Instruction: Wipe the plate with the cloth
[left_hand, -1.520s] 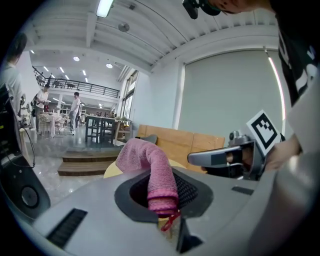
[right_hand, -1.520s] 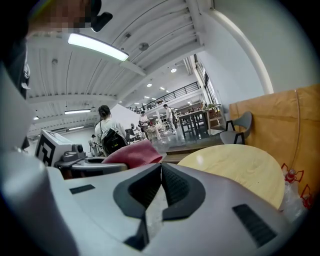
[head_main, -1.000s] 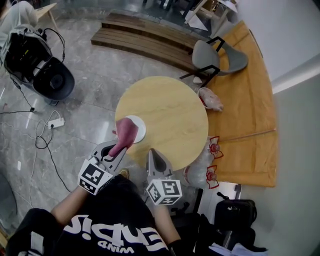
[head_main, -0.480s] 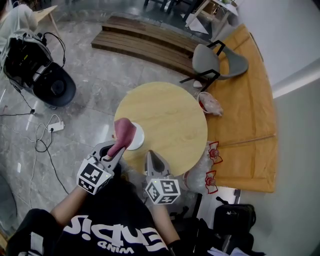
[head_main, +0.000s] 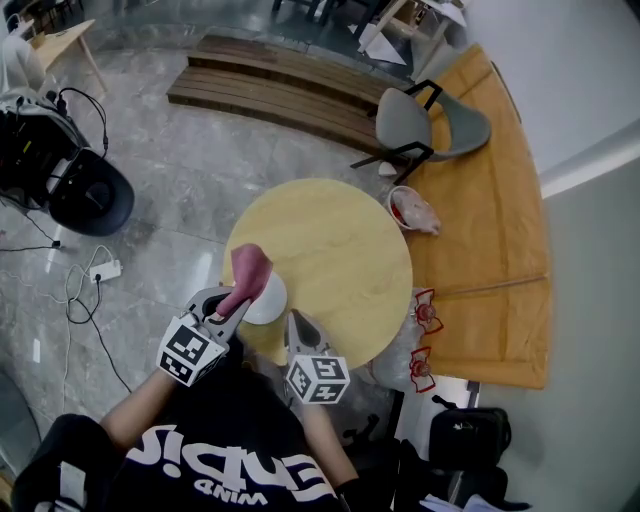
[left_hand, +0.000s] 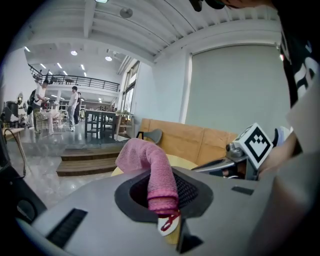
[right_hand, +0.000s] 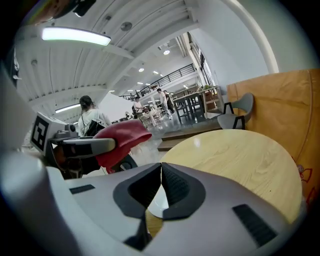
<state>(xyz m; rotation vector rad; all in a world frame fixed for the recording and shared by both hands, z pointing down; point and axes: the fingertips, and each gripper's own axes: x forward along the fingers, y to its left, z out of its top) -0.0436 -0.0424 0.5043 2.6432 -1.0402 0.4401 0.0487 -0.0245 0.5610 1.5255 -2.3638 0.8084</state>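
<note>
A grey chair (head_main: 425, 115) and a long wooden bench (head_main: 280, 80) stand beyond the round wooden surface (head_main: 340, 250), well apart from the white plate (head_main: 274, 303) at its near left edge. The left gripper (head_main: 232, 300) has its jaws clamped on the pink cloth (head_main: 250, 272), whose long axis runs forward from them, the free end curling over the plate. The right gripper (right_hand: 160, 172), jaws pressed together on nothing, sits just beside the plate

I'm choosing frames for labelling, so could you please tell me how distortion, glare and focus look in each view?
Head view: evenly lit, sharp, fisheye curving the edges. Left gripper view: dark vignetted corners, cloth crisp, nearest foreground soft. Right gripper view: ceiling light blown out, small glare on the table.
</note>
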